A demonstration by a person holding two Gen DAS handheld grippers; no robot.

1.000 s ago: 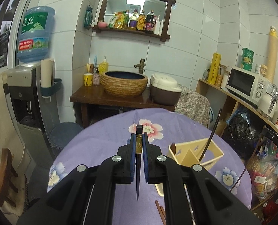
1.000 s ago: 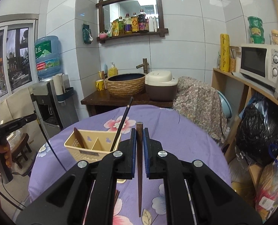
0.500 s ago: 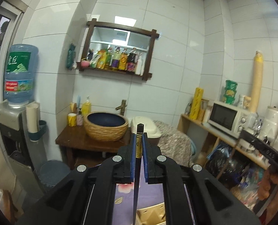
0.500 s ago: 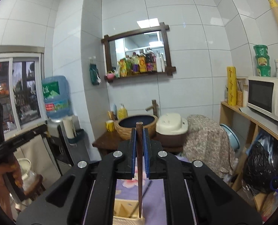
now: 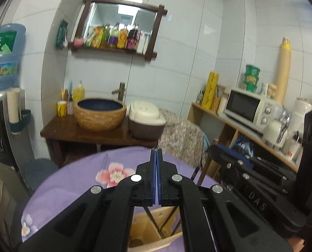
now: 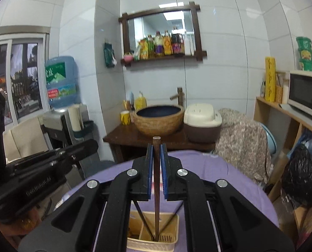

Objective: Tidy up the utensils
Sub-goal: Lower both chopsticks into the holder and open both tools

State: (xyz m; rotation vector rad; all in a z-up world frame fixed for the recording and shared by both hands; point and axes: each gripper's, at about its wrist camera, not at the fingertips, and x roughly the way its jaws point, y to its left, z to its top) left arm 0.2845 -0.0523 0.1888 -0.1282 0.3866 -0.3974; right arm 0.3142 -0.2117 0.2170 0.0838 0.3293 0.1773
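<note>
1. Since a second ago the left gripper (image 5: 156, 153) has lost its dark chopstick; its blue pads (image 5: 154, 178) now meet with nothing between them. Both cameras sit over the holder instead of looking at it from the side.
2. Right gripper (image 6: 156, 147) is clamped on a brown wooden chopstick (image 6: 156, 189), held upright, lower end down inside the cream plastic utensil holder (image 6: 172, 241), at its grid-bottom compartment.
3. Two thin dark chopsticks (image 6: 142, 216) lean crossed in the holder, just beside the brown one.
4. In the left view the same holder (image 5: 147, 231) sits directly under the closed jaws, dark sticks (image 5: 154, 222) inside.
5. Holder stands on a round table with purple floral cloth (image 5: 76, 184).
6. Right gripper body (image 5: 250, 178) shows just right of the left one.
7. Beyond the table: dark wooden washstand (image 6: 122, 136) with woven-look basin (image 6: 159, 121) and cream rice cooker (image 6: 202, 121).
8. Far wall: wood-framed mirror shelf with bottles (image 6: 162, 40); white microwave (image 5: 246, 107) on the shelf at right.
</note>
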